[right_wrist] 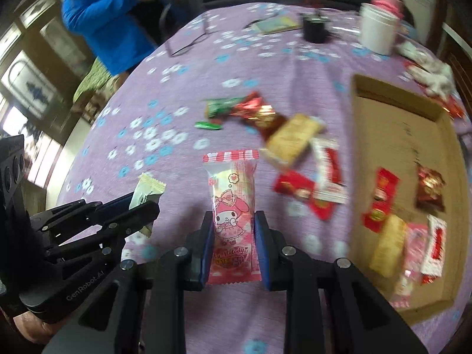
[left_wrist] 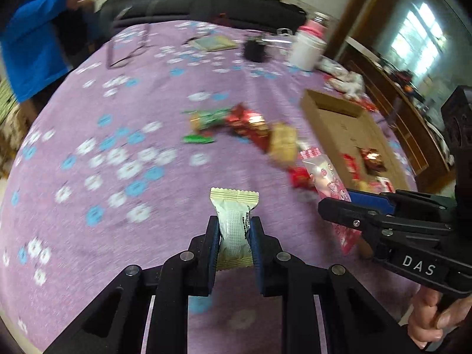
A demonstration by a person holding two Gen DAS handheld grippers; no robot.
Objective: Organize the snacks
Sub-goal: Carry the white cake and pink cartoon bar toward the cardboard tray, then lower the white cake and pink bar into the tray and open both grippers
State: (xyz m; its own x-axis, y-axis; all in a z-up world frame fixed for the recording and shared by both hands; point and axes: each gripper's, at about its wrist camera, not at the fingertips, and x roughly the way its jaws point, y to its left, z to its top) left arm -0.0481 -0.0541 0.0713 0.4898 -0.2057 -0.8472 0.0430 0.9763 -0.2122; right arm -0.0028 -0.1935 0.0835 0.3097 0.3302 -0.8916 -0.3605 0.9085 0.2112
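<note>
My left gripper (left_wrist: 234,233) is shut on a pale cream snack packet (left_wrist: 234,221), held upright above the purple cloth. My right gripper (right_wrist: 233,230) is shut on a pink cartoon-printed snack packet (right_wrist: 231,194), also upright. In the left wrist view the right gripper (left_wrist: 339,203) shows at the right with that pink packet (left_wrist: 327,180) in it. In the right wrist view the left gripper (right_wrist: 141,203) shows at the left with the cream packet (right_wrist: 147,190). A loose heap of snacks (right_wrist: 283,141) lies mid-table. The cardboard box (right_wrist: 407,135) at the right holds several snacks.
The round table wears a purple flowered cloth (left_wrist: 118,153). At its far side stand a white cup (right_wrist: 377,29), a black object (right_wrist: 314,29), a flat booklet (right_wrist: 274,25) and a dark cord (right_wrist: 188,44). A person in a blue top (right_wrist: 103,26) stands beyond the table.
</note>
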